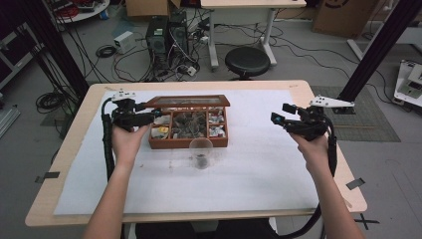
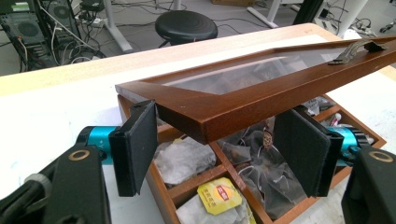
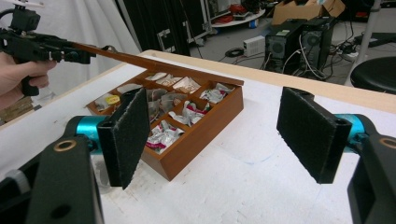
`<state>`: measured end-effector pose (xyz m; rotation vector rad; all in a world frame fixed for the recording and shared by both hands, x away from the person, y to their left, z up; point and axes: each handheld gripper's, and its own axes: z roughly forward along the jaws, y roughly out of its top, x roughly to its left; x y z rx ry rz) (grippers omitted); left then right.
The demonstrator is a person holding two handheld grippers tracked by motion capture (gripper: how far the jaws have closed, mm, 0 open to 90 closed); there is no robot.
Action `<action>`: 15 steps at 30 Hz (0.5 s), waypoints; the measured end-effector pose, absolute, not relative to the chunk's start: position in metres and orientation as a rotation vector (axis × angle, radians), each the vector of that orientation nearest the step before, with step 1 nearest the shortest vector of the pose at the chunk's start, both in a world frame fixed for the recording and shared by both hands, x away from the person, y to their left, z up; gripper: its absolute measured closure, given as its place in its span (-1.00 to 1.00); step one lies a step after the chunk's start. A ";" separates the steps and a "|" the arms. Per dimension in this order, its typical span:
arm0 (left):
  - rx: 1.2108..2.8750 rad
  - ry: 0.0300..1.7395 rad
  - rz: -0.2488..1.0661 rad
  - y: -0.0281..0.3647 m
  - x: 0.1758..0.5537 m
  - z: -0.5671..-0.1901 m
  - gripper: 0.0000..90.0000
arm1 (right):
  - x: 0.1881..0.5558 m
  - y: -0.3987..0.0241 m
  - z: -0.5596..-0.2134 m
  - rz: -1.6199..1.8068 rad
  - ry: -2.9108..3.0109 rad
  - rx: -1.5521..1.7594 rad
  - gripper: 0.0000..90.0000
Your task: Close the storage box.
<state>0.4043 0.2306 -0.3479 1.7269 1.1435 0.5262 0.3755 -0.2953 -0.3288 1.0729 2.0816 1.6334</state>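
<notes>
High view: left gripper (image 1: pixel 149 118) is sitting at the left end of the tea box (image 1: pixel 189 143), under the raised lid (image 1: pixel 189 101); a glass cup (image 1: pixel 201 153) is standing just in front of the box. Right gripper (image 1: pixel 278 119) is hovering well apart, over bare white cloth (image 1: pixel 259 164).

Left gripper view: jaws are standing wide around the lid's corner, seemingly not clamping it, probably propping it open. A yellow tea bag (image 2: pixel 215 196) is lying in the near compartment.

Right gripper view: jaws are spread wide, holding nothing; free room toward the box's near edge.

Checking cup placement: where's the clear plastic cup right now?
High view: the clear plastic cup stands on the white table cover, just in front of the wooden tea box, near its middle, between both hands.
</notes>
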 end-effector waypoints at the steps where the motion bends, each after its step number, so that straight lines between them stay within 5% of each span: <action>1: 1.726 1.145 0.526 0.231 0.403 -0.349 -0.31 | 0.375 -0.295 -0.329 1.635 2.080 1.073 -0.41; 15: 1.728 1.151 0.513 0.231 0.394 -0.366 -0.31 | 0.376 -0.295 -0.329 1.634 2.078 1.070 -0.41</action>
